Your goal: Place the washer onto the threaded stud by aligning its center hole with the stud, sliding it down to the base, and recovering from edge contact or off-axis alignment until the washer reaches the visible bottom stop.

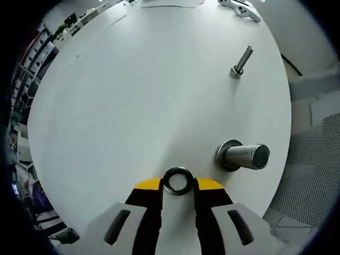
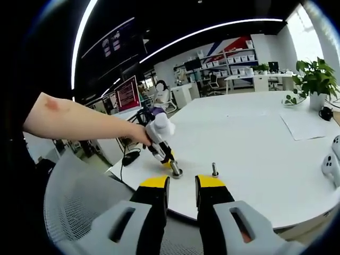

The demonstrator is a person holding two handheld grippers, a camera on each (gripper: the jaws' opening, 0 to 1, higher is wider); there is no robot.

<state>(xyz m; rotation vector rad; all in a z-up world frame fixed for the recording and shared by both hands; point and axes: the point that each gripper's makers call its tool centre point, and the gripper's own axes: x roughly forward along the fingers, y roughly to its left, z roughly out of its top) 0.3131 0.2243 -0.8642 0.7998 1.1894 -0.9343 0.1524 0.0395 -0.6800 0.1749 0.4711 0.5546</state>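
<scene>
In the left gripper view the left gripper (image 1: 178, 183) has its yellow-tipped jaws drawn in narrow around a dark metal washer (image 1: 177, 180), which sits clamped between the tips with its center hole facing the camera, held above the white tabletop (image 1: 133, 90). Just to the right of the washer and a little farther off stands a thick threaded stud (image 1: 245, 156) with a flat round flange at its base on the tabletop; the washer is near it but apart from it, off to the left of its axis. Farther away, toward the far right of the tabletop, a slimmer bolt (image 1: 240, 62) stands upright on its own small base. At the far edge lie a sheet of paper (image 1: 167, 4) and a white object (image 1: 240, 8) whose kind I cannot tell. In the right gripper view the right gripper (image 2: 182, 187) hangs near the tabletop's near edge with its jaws a narrow gap apart and nothing between them. Beyond it the person's bare forearm (image 2: 79, 121) reaches in from the left with the left gripper, its tip down by the stud (image 2: 176, 171), with the slim bolt (image 2: 214, 170) just to the right. A potted plant (image 2: 313, 79) stands at the far right, and a grey mesh chair back (image 2: 79, 202) sits at near left.
</scene>
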